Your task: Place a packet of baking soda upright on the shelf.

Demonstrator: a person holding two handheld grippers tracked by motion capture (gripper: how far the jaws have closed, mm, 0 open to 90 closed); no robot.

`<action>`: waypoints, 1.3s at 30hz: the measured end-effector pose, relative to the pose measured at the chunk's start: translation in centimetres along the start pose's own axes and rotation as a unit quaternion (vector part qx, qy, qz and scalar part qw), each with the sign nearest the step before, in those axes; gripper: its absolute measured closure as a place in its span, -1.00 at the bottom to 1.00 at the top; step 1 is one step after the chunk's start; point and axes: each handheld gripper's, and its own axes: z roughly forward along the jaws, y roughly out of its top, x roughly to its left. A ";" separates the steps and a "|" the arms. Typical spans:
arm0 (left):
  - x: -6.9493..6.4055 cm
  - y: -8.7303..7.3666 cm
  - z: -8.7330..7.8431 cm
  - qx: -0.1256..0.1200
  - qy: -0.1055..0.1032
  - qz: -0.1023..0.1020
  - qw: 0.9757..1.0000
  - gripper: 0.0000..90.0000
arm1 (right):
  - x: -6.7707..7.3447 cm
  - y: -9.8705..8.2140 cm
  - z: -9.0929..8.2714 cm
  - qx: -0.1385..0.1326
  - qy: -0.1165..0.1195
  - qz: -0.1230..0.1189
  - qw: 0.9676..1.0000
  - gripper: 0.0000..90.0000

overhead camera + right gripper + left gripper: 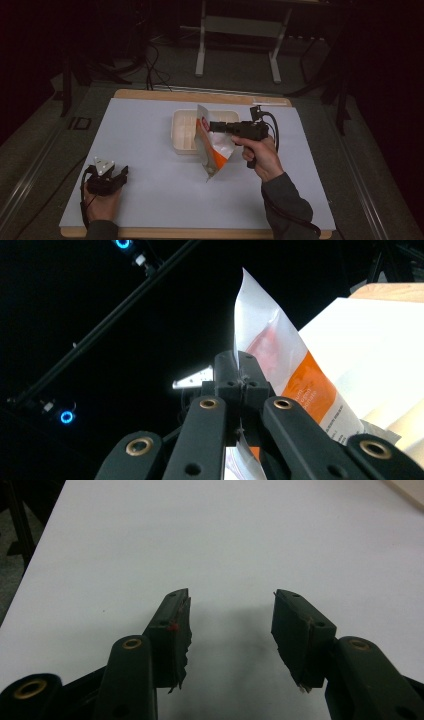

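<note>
A white and orange pouch [215,145] hangs above the white table, its lower corner tilted down toward the table. My right gripper [214,126] points left and is shut on the pouch's upper part. In the right gripper view the jaws meet on the pouch [280,360], which rises past my right gripper [241,371]. Behind the pouch a cream divided tray [184,131] lies on the table. My left gripper [120,172] rests at the near left of the table, held in a hand. Its jaws stand open over bare table at my left gripper [231,625], nothing between them.
The white sheet [150,190] covers a wooden table with its edge showing at the back [150,94]. A metal stand [237,30] rises behind the table. Dark floor and cables surround it.
</note>
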 end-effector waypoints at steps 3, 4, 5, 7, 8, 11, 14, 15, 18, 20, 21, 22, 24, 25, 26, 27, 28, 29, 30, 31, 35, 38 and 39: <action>0.0 0.0 0.0 0.000 0.000 0.000 1.000 0.10 | 0.0 0.2 0.3 -0.013 0.003 0.006 1.000 1.00; 0.0 0.0 0.0 0.000 0.000 0.000 1.000 0.10 | -0.1 0.3 0.5 -0.018 0.002 0.003 1.000 1.00; 0.0 0.0 0.0 0.000 0.000 0.000 1.000 0.10 | -0.1 0.3 0.5 -0.018 0.002 0.003 1.000 1.00; 0.0 0.0 0.0 0.000 0.000 0.000 1.000 0.10 | 0.0 0.4 0.8 -0.023 0.001 0.003 1.000 1.00; 0.0 0.0 0.0 0.000 0.000 0.000 1.000 0.10 | -0.1 0.6 1.1 -0.027 0.000 0.004 1.000 1.00; 0.0 0.0 0.0 -0.002 0.001 -0.001 1.000 0.10 | -0.2 0.8 1.5 -0.041 -0.003 0.006 0.999 1.00; 0.0 0.0 -0.1 -0.003 0.002 -0.003 1.000 0.10 | -0.2 0.9 2.0 -0.053 -0.003 0.005 0.999 1.00; 0.0 0.0 -0.1 -0.003 0.002 -0.003 1.000 0.10 | -0.2 1.0 2.1 -0.057 -0.006 0.005 0.998 1.00; 0.0 0.0 -0.1 -0.004 0.002 -0.004 1.000 0.10 | -0.2 1.3 2.5 -0.063 -0.011 0.003 0.998 1.00; 0.0 0.0 -0.1 -0.004 0.002 -0.004 1.000 0.10 | -0.2 1.4 2.6 -0.064 -0.017 0.001 0.998 1.00; 0.0 0.0 -0.1 -0.002 0.002 -0.004 1.000 0.10 | -0.3 1.6 2.9 -0.068 -0.019 0.001 0.998 1.00; 0.0 0.0 -0.1 -0.002 0.002 -0.004 1.000 0.10 | -0.3 1.7 3.0 -0.069 -0.019 0.000 0.997 1.00; 0.0 0.0 -0.1 -0.003 0.002 -0.005 1.000 0.10 | -0.3 1.9 3.3 -0.074 -0.023 -0.001 0.997 1.00; 0.0 0.0 -0.1 -0.003 0.002 -0.005 1.000 0.10 | -0.3 1.9 3.3 -0.074 -0.023 -0.001 0.997 1.00; 0.0 0.0 -0.1 -0.003 0.002 -0.005 1.000 0.10 | -0.4 1.9 3.4 -0.077 -0.022 0.000 0.997 1.00; 0.0 0.0 -0.1 -0.004 0.001 -0.005 1.000 0.10 | -0.4 1.9 3.4 -0.077 -0.022 0.000 0.997 1.00; 0.0 0.0 -0.1 -0.004 0.001 -0.005 1.000 0.10 | -0.6 2.1 4.0 -0.084 -0.022 -0.004 0.996 1.00; 0.0 0.0 -0.1 -0.004 0.001 -0.005 1.000 0.10 | -0.6 2.1 4.1 -0.086 -0.023 -0.004 0.996 1.00; 0.1 0.0 -0.1 -0.004 0.000 -0.006 1.000 0.10 | -0.7 2.2 4.3 -0.090 -0.026 -0.004 0.996 1.00; 0.1 0.0 -0.1 -0.004 0.000 -0.006 1.000 0.10 | -0.8 2.2 4.5 -0.093 -0.026 -0.002 0.995 1.00; 0.1 0.0 -0.1 -0.005 -0.001 -0.007 1.000 0.10 | -1.1 2.3 5.0 -0.099 -0.037 -0.005 0.994 1.00; 0.1 0.0 -0.1 -0.005 -0.001 -0.006 1.000 0.10 | -1.5 2.4 5.5 -0.105 -0.046 -0.006 0.993 1.00; 0.1 0.0 -0.1 -0.005 -0.001 -0.006 1.000 0.10 | -1.6 2.4 5.6 -0.106 -0.049 -0.007 0.993 1.00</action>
